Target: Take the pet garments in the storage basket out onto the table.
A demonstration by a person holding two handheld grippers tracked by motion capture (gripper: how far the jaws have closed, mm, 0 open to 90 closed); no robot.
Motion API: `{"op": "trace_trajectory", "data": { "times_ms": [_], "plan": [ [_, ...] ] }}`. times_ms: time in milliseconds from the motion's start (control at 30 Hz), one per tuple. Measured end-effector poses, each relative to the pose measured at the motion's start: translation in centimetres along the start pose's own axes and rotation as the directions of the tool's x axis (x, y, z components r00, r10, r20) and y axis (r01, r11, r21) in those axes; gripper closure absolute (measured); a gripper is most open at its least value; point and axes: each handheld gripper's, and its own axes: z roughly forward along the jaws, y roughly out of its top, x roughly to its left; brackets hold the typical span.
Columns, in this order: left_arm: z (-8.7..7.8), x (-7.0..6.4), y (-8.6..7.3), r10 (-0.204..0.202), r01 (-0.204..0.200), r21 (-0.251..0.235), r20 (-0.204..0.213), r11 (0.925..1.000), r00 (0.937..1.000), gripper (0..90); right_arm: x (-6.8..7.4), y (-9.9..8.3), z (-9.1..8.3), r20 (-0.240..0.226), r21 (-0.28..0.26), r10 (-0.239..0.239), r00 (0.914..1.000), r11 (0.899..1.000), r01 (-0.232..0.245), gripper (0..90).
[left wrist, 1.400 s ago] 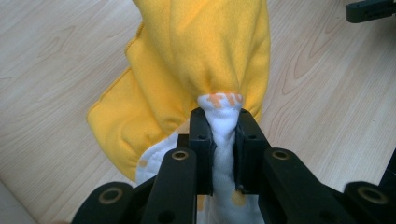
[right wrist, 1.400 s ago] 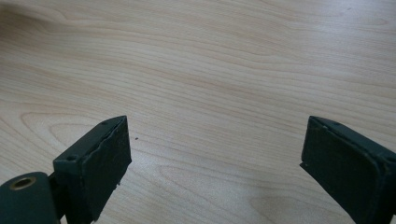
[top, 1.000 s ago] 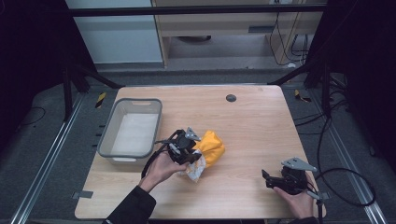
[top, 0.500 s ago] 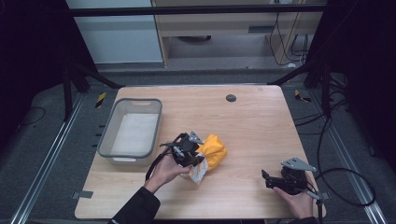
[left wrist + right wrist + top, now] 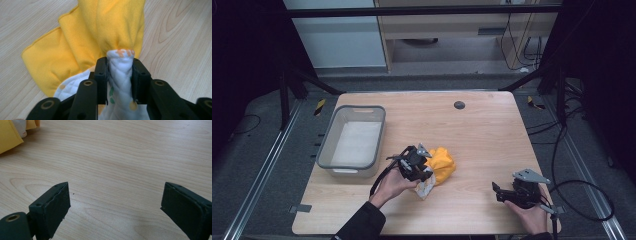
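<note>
Change: your left gripper [image 5: 416, 164] and the cloth [image 5: 439, 167] have slid toward you from a second ago, so you seem to be dragging it.
Left tongs: pinching a white quilted fold [image 5: 120, 75] of the cloth.
Right tongs: your right gripper [image 5: 507, 194] is spread, empty.
Cloth: mid-table, just right of the bin [image 5: 329, 150].
Axis: bunched; it trails away from your jaws.

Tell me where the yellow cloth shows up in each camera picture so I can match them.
High view: the yellow cloth lies mid-table, beside the left gripper.
Left gripper view: it fills the upper centre, its white quilted side pinched between the jaws.
Right gripper view: a yellow corner sits at the top left edge.
Shared landmark: the light wooden table.
</note>
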Motion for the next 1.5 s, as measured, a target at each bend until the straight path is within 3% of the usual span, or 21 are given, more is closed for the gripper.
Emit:
{"op": "trace_trajectory", "data": {
  "times_ms": [333,467,767,933,1367,1500],
  "plan": [
    [-0.4,0.0,-0.1,0.02,-0.02,-0.033,-0.01,0.9992,0.9998,49.9,0.1,0.0,0.0,-0.004,0.004,0.006,1.0,1.0,-0.006,8.4],
    [-1.2,0.0,-0.3,0.022,-0.023,-0.068,-0.012,0.9975,0.9997,40.8,0.1,0.0,0.0,-0.003,0.004,0.005,1.0,1.0,-0.005,8.4],
    [-3.2,0.0,-1.1,0.012,-0.015,-0.127,-0.028,0.9917,0.9995,30.7,0.0,0.0,0.0,0.003,0.004,-0.004,1.0,1.0,0.004,8.3],
    [-4.2,0.2,-1.9,0.007,-0.016,-0.185,-0.049,0.9826,0.9988,28.4,0.0,0.0,0.0,0.003,0.005,-0.002,1.0,1.0,0.002,8.2],
    [-6.0,1.0,-4.7,-0.048,0.022,-0.268,-0.089,0.9632,0.9949,24.8,0.0,-0.1,0.0,0.005,0.004,-0.004,1.0,1.0,0.003,7.6],
    [-6.7,1.4,-5.8,-0.067,0.034,-0.304,-0.101,0.952,0.9926,24.0,0.0,-0.1,0.1,0.006,0.005,-0.005,1.0,1.0,0.005,7.5]
  ]
}}
